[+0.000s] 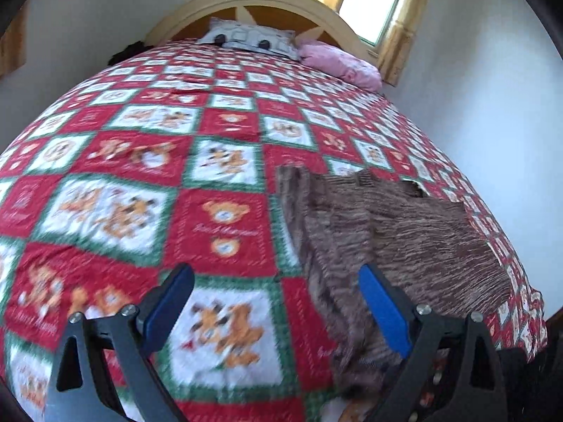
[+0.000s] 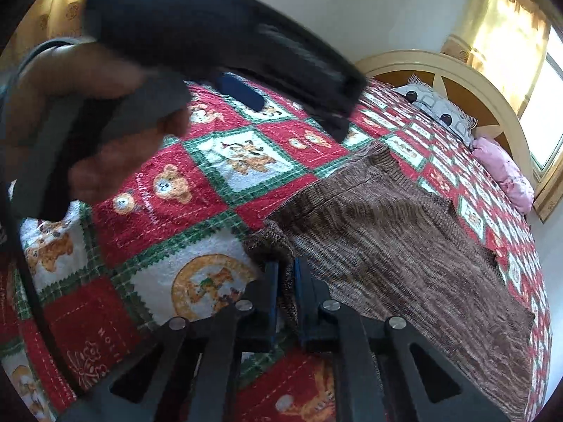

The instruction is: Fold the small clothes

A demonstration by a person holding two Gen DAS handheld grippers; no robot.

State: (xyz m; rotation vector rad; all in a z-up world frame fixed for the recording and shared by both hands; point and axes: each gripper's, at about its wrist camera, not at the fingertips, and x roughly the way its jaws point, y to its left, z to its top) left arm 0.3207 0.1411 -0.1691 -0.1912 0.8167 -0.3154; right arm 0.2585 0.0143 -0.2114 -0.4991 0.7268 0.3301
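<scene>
One quilt (image 1: 218, 218) covers the bed; the left gripper (image 1: 278, 302) hangs over it with jaws wide apart, nothing between them; one brown knit garment (image 2: 404, 246) lies flat on the quilt's right; the right gripper (image 2: 285, 277) is clamped on its near-left corner; two pillows (image 1: 246, 37) sit at the headboard.

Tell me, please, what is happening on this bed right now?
A person is folding a brown ribbed knit garment that lies on a red, green and white teddy-bear quilt. The right tongs are shut on the garment's near edge. The left tongs are wide open above the quilt, beside the garment, holding nothing.
</scene>
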